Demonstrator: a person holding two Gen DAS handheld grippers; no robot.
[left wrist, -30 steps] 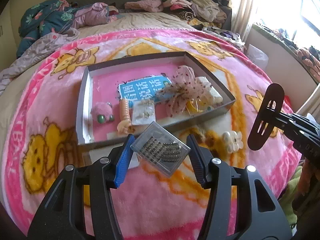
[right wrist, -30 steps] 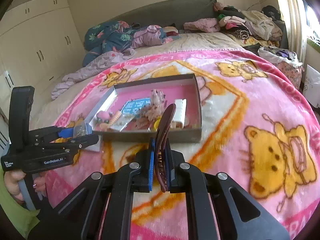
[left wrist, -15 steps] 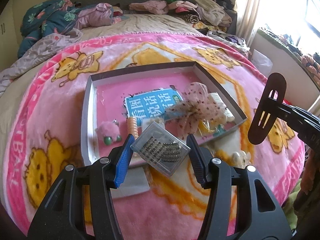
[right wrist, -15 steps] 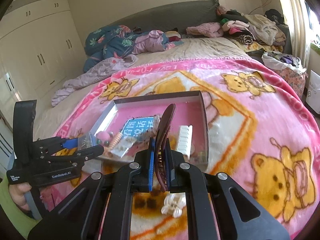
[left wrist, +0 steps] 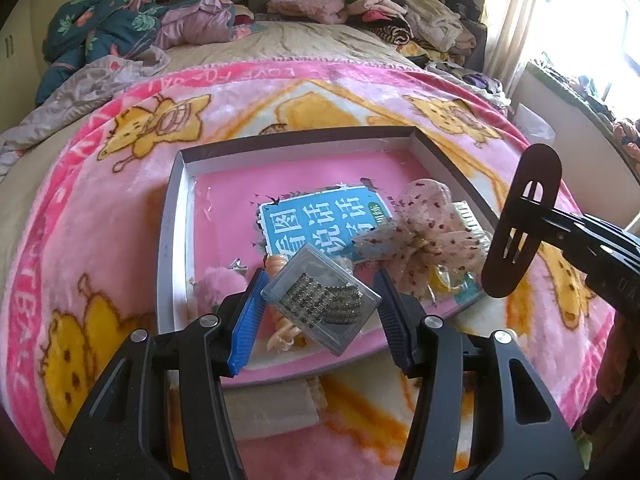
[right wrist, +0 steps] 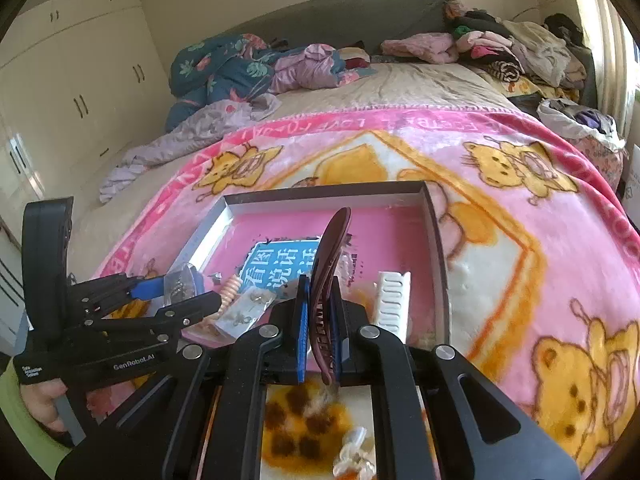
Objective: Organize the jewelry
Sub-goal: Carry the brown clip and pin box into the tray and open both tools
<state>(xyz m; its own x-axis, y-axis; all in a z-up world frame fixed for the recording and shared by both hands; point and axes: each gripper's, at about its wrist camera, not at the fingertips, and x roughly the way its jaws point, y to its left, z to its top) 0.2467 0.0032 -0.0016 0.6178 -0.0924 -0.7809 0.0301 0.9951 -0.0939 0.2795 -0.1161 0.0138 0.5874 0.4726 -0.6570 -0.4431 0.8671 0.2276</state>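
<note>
A pink blanket [left wrist: 120, 208] with yellow bears is covering the bed. Crumpled bedding [right wrist: 240, 68] and piled clothes [right wrist: 520, 48] are lying along the grey headboard [right wrist: 340, 12]. Cream wardrobe doors [right wrist: 80, 80] are standing at the left; a curtain [left wrist: 508, 20] is hanging by the window.

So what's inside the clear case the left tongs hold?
The clear case in the left tongs shows a curved band of rhinestone rows. Its underside and clasp are hidden.

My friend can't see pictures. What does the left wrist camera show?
The left gripper holds a clear case of sparkly rhinestone clips over a shallow tray on a pink bear blanket. At right, the right gripper holds a dark hair clip.
</note>
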